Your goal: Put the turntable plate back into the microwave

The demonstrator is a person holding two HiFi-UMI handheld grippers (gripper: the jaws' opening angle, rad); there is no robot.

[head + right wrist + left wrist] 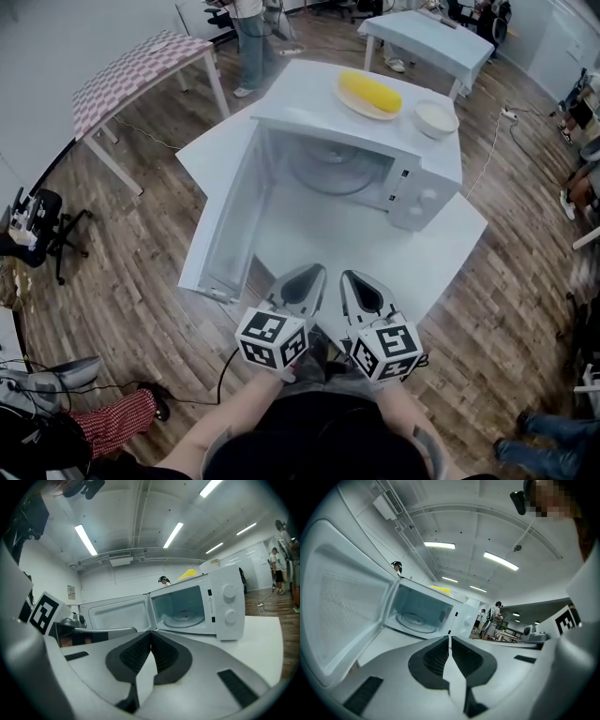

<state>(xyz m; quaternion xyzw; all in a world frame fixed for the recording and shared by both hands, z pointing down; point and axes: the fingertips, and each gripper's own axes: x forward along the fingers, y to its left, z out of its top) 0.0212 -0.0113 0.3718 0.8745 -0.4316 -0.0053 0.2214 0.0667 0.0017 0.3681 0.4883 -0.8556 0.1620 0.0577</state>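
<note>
I find no words or numbers I can read. The white box-shaped microwave (197, 609) carries a small printed label (211, 602) beside its dials, too fine to make out. The black-and-white marker cubes (273, 337) show only square patterns.

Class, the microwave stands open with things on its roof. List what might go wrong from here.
1. The corn and the bowl sit on the microwave. The bowl is near a corner, so slamming the door may jolt it off.
2. The open door seems to reach past the table edge, where someone passing might knock it.
3. The turntable plate lies inside, but whether it is seated properly cannot be seen.
</note>
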